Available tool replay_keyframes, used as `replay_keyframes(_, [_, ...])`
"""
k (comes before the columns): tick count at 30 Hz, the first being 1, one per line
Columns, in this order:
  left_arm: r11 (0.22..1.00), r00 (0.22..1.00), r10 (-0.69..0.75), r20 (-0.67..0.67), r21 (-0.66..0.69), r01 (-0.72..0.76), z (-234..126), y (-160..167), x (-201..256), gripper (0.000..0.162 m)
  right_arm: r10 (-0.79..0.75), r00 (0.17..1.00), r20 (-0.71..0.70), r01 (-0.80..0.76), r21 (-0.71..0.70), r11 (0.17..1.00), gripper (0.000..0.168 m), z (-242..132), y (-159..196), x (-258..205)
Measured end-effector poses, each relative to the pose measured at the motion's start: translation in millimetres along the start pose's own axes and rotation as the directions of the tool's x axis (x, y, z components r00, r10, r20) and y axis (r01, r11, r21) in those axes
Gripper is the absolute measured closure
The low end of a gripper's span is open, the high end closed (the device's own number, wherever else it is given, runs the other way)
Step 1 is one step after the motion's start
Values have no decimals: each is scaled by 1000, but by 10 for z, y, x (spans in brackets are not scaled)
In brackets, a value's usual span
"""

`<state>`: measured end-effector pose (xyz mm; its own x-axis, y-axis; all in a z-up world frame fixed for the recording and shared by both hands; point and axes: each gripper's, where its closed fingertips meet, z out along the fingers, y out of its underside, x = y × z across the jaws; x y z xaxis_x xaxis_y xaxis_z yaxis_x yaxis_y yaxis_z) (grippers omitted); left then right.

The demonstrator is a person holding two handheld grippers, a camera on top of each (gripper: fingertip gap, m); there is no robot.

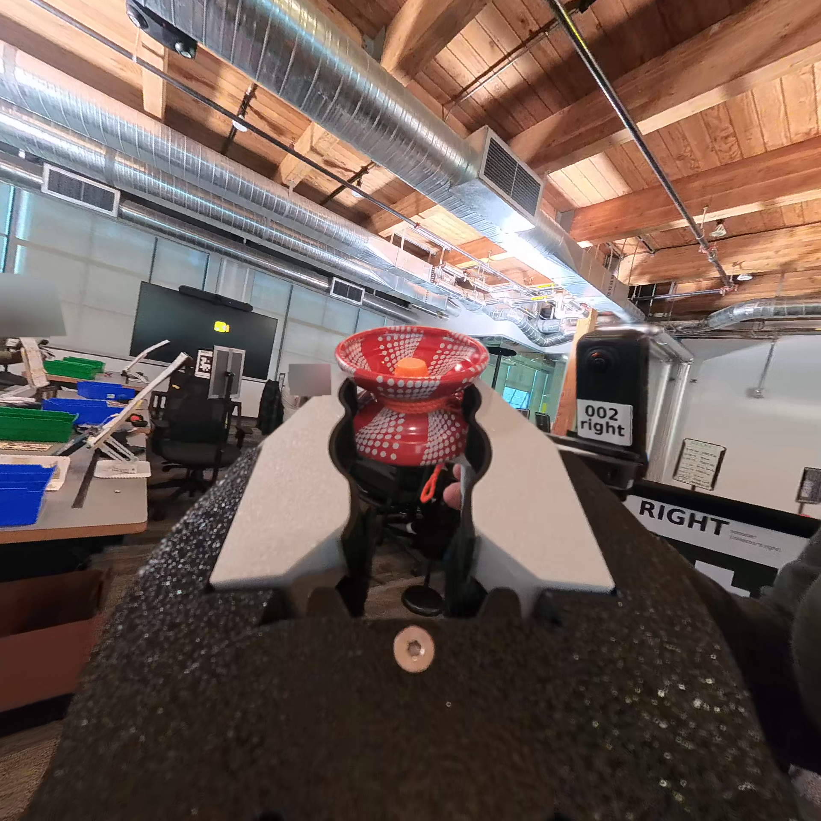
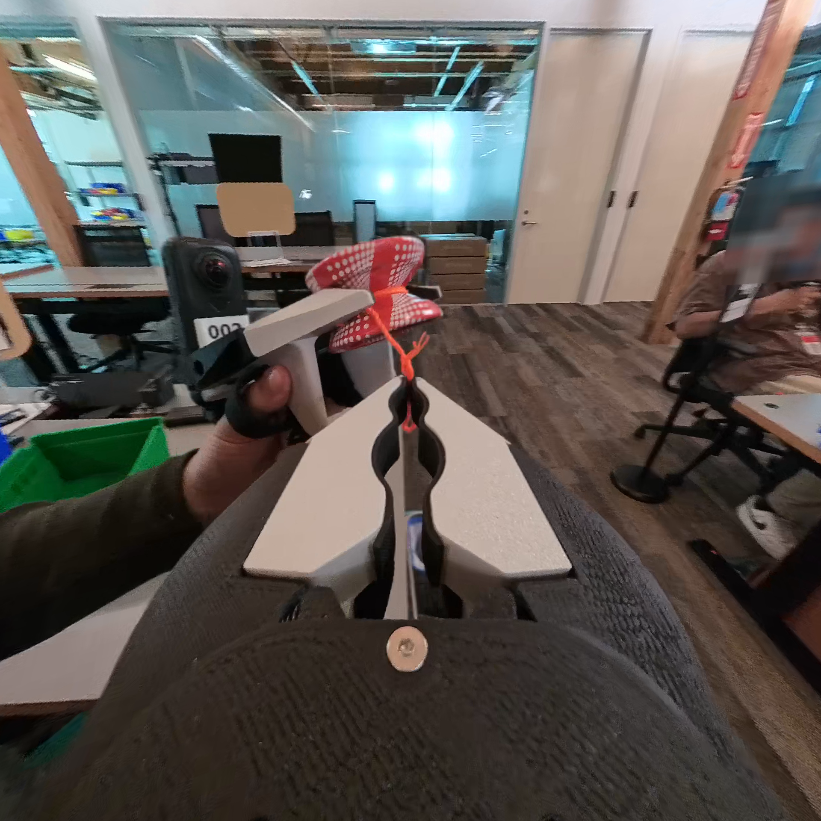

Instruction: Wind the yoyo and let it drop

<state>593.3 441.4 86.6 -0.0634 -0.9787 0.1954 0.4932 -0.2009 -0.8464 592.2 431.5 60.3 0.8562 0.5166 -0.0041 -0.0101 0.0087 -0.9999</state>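
Observation:
A red yoyo with white dots (image 1: 411,413) sits between the fingertips of my left gripper (image 1: 411,426), which is shut on its lower half, axle upright, with orange string wound round the groove. The string's end loop (image 1: 430,482) hangs below it. In the right wrist view the yoyo (image 2: 377,288) is held by the left gripper just ahead and to the left. My right gripper (image 2: 406,386) is shut on the orange string (image 2: 402,355), pinching its knotted loop at the fingertips. The short string runs taut up to the yoyo's groove.
A person's hand (image 2: 249,426) holds the left gripper. A green bin (image 2: 84,453) stands on a grey table at the left. A seated person (image 2: 755,320) and a stool base (image 2: 639,484) are at the right. Desks with blue and green bins (image 1: 26,488) lie to the left. The grippers are tip to tip, or close to it.

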Motion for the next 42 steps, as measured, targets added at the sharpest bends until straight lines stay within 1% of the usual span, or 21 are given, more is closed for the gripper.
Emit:
replay_keyframes(4, [999, 999, -42, -17, -18, 42, 250, 219, -96, 117, -99, 980, -170, 98, -17, 995, 168, -198, -31, 410])
replay_keyframes(8, [996, 996, -73, -59, -54, 69, 626, 454, -279, 116, -264, 900, -346, 243, -103, 965, 168, -324, -124, 886])
replay_keyframes(10, [993, 989, -118, -88, -40, 115, 857, 532, -387, 116, -383, 819, -427, 338, -181, 924, 168, -348, -234, 1148])
replay_keyframes(13, [977, 964, -209, -165, -6, 211, 1258, 620, -508, 116, -555, 655, -513, 455, -320, 831, 168, -362, -504, 1536])
replay_keyframes(15, [964, 943, -262, -202, -9, 266, 1553, 689, -597, 116, -635, 561, -531, 482, -414, 772, 168, -354, -671, 1804])
replay_keyframes(18, [943, 910, -330, -252, -39, 331, 1974, 792, -708, 115, -712, 467, -524, 485, -522, 702, 168, -372, -857, 2181])
replay_keyframes(19, [938, 905, -347, -245, -80, 338, 2087, 884, -756, 94, -726, 438, -529, 476, -549, 687, 168, -402, -892, 2308])
replay_keyframes(20, [931, 910, -359, -206, -155, 332, 2158, 1058, -839, 61, -734, 421, -533, 462, -571, 679, 168, -427, -901, 2442])
replay_keyframes(21, [920, 924, -351, -154, -242, 309, 2164, 1280, -947, 37, -737, 417, -531, 445, -588, 675, 168, -452, -880, 2547])
replay_keyframes(22, [910, 940, -324, -107, -307, 279, 2102, 1481, -1072, 25, -742, 415, -526, 431, -604, 670, 168, -474, -835, 2647])
replay_keyframes(23, [901, 954, -295, -58, -349, 258, 1985, 1649, -1215, 21, -751, 414, -514, 418, -625, 659, 168, -489, -763, 2747])
replay_keyframes(25, [872, 966, -257, 39, -420, 250, 1629, 1913, -1481, 18, -776, 417, -474, 400, -670, 625, 168, -505, -555, 2928])
replay_keyframes(28, [820, 963, -207, 173, -507, 267, 954, 2132, -1771, 20, -797, 436, -419, 375, -720, 584, 168, -555, -192, 3168])
replay_keyframes(31, [768, 941, -171, 293, -558, 314, 322, 2115, -1940, 23, -795, 465, -390, 326, -759, 563, 168, -663, 204, 3381])
replay_keyframes(34, [749, 923, -89, 375, -586, 310, -125, 1993, -2069, 30, -778, 495, -387, 280, -776, 565, 168, -791, 563, 3533])
replay_keyframes(36, [734, 913, -26, 407, -613, 294, -311, 1938, -2127, 31, -761, 522, -385, 247, -785, 568, 168, -839, 832, 3657])
replay_keyframes(38, [733, 903, 2, 429, -615, 291, -396, 1886, -2161, 33, -758, 541, -365, 221, -808, 547, 168, -851, 1076, 3861])
replay_keyframes(39, [740, 901, 3, 435, -606, 290, -403, 1857, -2168, 35, -757, 548, -358, 206, -818, 536, 168, -846, 1134, 4006])
replay_keyframes(40, [749, 899, 0, 438, -595, 290, -397, 1832, -2172, 36, -768, 535, -353, 207, -826, 524, 168, -823, 1039, 4110])
replay_keyframes(41, [755, 898, -1, 439, -589, 289, -387, 1818, -2170, 37, -799, 483, -358, 235, -826, 512, 168, -811, 765, 4228])
replay_keyframes(42, [756, 898, 2, 439, -589, 286, -373, 1819, -2162, 38, -832, 396, -389, 286, -809, 514, 168, -799, 280, 4303])
